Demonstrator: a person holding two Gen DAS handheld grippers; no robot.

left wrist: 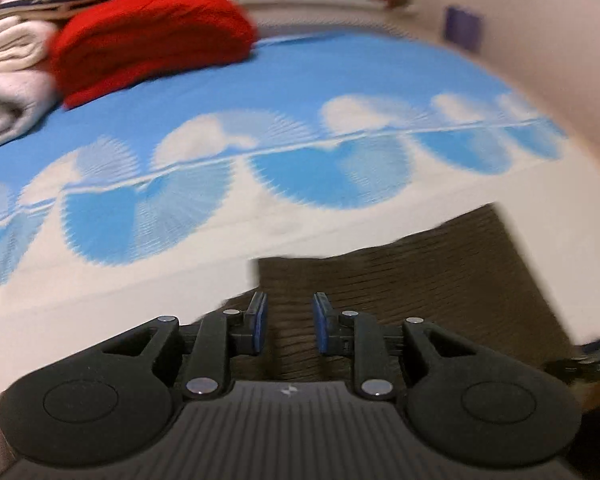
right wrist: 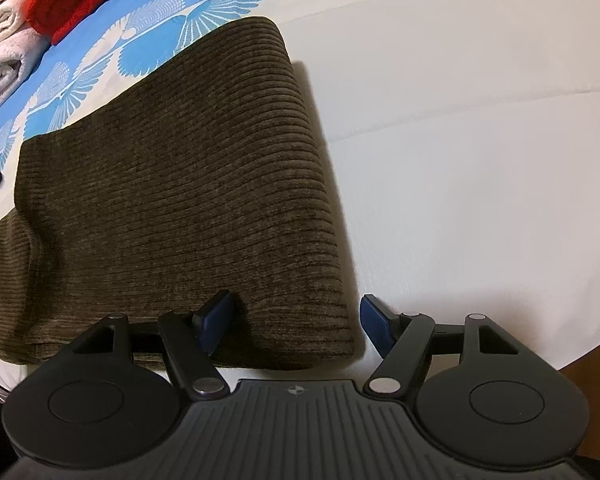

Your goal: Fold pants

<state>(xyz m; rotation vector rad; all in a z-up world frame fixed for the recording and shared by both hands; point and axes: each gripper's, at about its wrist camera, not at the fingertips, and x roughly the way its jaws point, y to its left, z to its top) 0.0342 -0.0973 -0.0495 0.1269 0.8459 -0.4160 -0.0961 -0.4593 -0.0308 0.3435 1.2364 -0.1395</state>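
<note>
Dark brown ribbed pants [right wrist: 172, 184] lie folded on the white and blue bedsheet [right wrist: 460, 160], the upper layer doubled over a lower layer at the left. My right gripper [right wrist: 296, 320] is open, its jaws straddling the near right corner of the pants, nothing clamped. In the left wrist view, which is blurred, the pants [left wrist: 400, 280] lie just ahead. My left gripper [left wrist: 290, 324] hovers over them with a gap between the blue pads [left wrist: 260, 320], holding nothing.
A red folded cloth [left wrist: 152, 40] and white towels [left wrist: 8, 80] are stacked at the far left of the bed. A wall [left wrist: 520, 20] stands at the right. The bed's edge [right wrist: 580, 360] is close at the right.
</note>
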